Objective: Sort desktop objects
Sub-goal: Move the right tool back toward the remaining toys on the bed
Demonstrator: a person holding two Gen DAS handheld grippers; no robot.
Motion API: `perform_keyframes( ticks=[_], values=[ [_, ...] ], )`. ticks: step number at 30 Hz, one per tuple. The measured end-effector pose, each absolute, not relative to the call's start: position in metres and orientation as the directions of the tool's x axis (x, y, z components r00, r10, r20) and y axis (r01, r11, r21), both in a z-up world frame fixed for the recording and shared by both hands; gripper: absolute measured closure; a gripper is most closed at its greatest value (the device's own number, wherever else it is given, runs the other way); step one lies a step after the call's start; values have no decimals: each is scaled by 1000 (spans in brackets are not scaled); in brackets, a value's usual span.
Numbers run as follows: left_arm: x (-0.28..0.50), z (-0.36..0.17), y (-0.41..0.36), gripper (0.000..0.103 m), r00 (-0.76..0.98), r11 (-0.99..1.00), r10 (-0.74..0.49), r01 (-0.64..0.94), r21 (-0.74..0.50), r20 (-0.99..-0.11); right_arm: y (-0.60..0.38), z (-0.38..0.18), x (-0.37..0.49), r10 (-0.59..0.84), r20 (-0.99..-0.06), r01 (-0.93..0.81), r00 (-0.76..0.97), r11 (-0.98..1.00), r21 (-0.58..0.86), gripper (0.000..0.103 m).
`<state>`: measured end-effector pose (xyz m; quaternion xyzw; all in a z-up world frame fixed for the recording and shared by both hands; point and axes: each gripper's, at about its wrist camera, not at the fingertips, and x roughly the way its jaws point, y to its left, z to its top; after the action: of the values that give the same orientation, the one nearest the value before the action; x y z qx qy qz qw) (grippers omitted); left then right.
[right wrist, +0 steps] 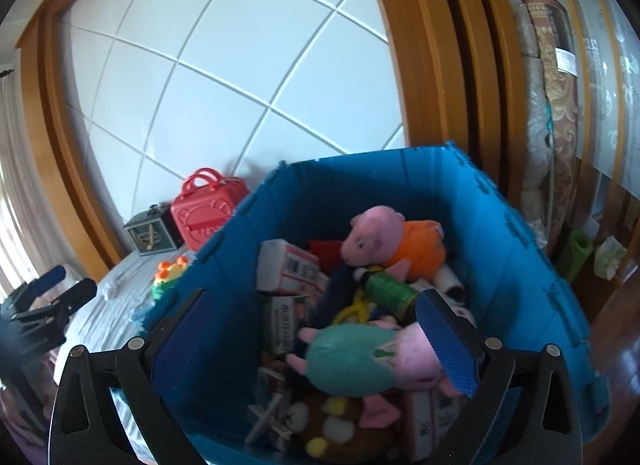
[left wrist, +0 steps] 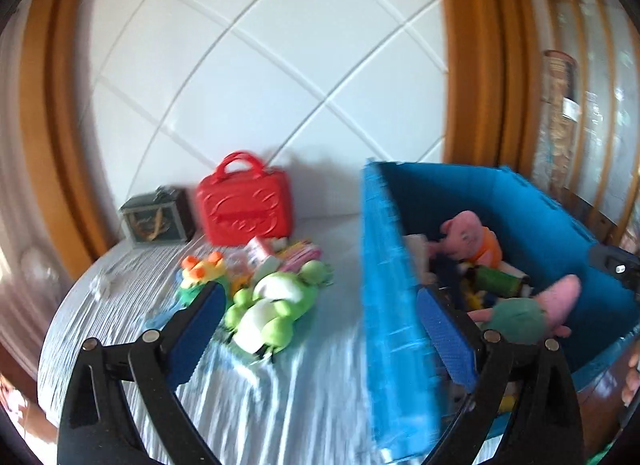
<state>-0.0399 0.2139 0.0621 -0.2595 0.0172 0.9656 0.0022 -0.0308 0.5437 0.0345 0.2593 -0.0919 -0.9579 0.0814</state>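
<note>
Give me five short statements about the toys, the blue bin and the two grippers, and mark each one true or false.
1. The green frog plush lies on the cloth outside the blue bin. True.
2. The pink pig plush in orange is inside the bin. True.
3. The right gripper is shut on the pig plush in teal. False: its jaws are wide open, with the plush lying in the bin below them.
4. The red case is packed in the bin. False: it stands upright on the cloth by the wall.
5. The left gripper holds nothing. True: its jaws are open and empty.
</note>
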Motion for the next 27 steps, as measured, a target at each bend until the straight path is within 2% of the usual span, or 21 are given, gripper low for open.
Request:
perform_keyframes(
  ticks=[4, 9, 15, 21, 27],
  values=[
    [-44, 53, 148, 5, -838, -991, -136, 110, 82, -528, 503, 45, -33, -227, -443, 152, -867, -968, 198, 0],
    [-57, 42, 60, 5, -812, -985, -168, 159, 65, -559, 431, 65, -39, -286, -406, 227, -868, -956, 187, 0],
    [-92, 26, -51, 5, -804, -988, -152, 146, 57, -575, 321, 87, -55, -275, -373, 240, -886, -961, 137, 0],
    [-147, 10, -136, 5, -786, -993, -116, 106, 51, -607, 219, 81, -112, -208, -452, 183, -868, -978, 100, 0],
    [-203, -18, -173, 5, -739, -998, -68, 58, 37, -670, 171, 42, -178, -145, -588, 114, -796, -989, 90, 0]
  ],
)
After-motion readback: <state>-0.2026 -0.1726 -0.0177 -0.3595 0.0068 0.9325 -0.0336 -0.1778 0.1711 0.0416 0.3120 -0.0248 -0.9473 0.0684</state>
